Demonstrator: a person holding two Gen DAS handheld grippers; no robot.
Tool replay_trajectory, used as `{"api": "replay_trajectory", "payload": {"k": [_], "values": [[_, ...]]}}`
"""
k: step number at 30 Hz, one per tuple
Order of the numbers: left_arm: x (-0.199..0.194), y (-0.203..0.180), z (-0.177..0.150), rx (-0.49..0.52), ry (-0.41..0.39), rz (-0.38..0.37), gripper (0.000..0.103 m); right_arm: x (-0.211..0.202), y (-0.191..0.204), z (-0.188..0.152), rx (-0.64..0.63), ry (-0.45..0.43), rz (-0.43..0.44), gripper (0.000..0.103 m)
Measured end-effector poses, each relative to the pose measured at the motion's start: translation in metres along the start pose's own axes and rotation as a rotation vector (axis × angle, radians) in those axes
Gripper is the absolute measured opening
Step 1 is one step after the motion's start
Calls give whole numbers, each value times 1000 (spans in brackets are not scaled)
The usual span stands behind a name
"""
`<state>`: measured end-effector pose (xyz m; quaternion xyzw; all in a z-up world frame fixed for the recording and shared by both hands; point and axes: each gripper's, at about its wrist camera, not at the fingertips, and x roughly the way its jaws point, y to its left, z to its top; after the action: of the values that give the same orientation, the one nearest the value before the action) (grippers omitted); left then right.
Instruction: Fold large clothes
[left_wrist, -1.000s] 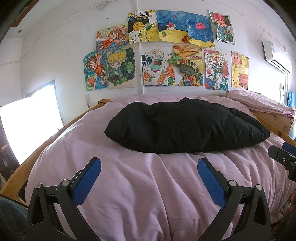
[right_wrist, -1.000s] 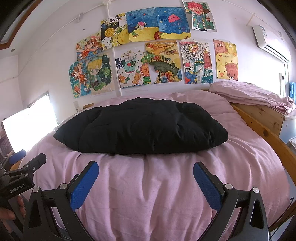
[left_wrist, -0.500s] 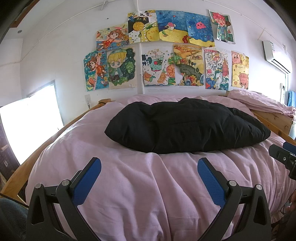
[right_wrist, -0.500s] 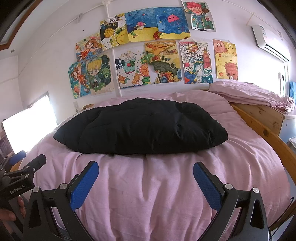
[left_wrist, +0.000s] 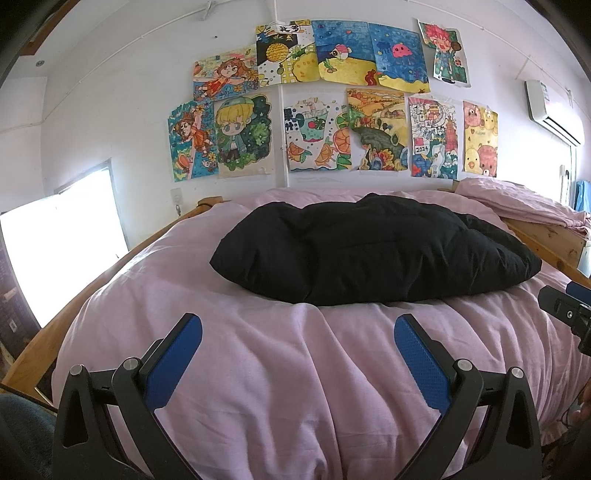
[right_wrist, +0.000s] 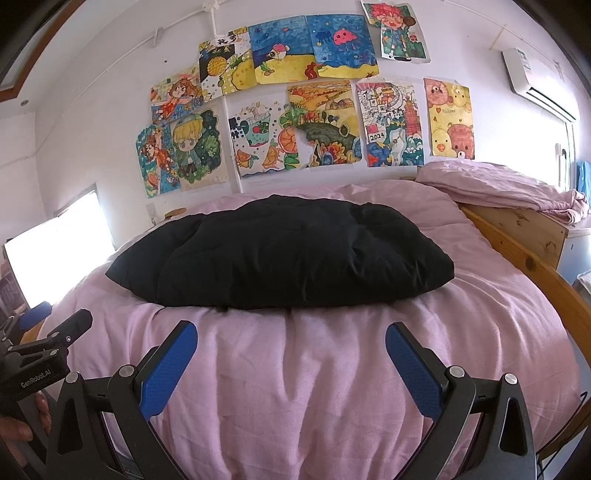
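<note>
Almost nothing changes over the last second: both views match the earlier frames, with at most a tiny drift of the cameras. The black padded garment (left_wrist: 373, 251) lies in the same bunched, roughly folded heap in the middle of the bed (left_wrist: 258, 369), at 12 o'clock from both grippers and well apart from them. The left gripper (left_wrist: 297, 334) hovers over the pink cover near the foot of the bed, fingers (left_wrist: 173, 363) spread wide, holding nothing. The right gripper (right_wrist: 291, 341) does the same, fingers (right_wrist: 413, 365) released and empty; its tip also shows at 3 o'clock in the left view. Judgement: no fold is under way, this is either a pause before reaching in or the end of the fold, cannot tell which. A pink quilt (right_wrist: 498, 188) sits at 2 o'clock, untouched.
</note>
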<state>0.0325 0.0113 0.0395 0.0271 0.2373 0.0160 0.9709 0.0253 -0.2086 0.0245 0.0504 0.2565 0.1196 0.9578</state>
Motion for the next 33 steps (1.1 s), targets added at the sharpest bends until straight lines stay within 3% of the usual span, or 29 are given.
{"api": "replay_trajectory", "payload": {"k": [28, 33], "values": [[-2, 2, -1, -4, 4, -8, 102, 0, 2, 1, 5, -1, -2, 103], [-7, 6, -2, -7, 4, 36, 102, 0, 2, 1, 5, -1, -3, 103]]}}
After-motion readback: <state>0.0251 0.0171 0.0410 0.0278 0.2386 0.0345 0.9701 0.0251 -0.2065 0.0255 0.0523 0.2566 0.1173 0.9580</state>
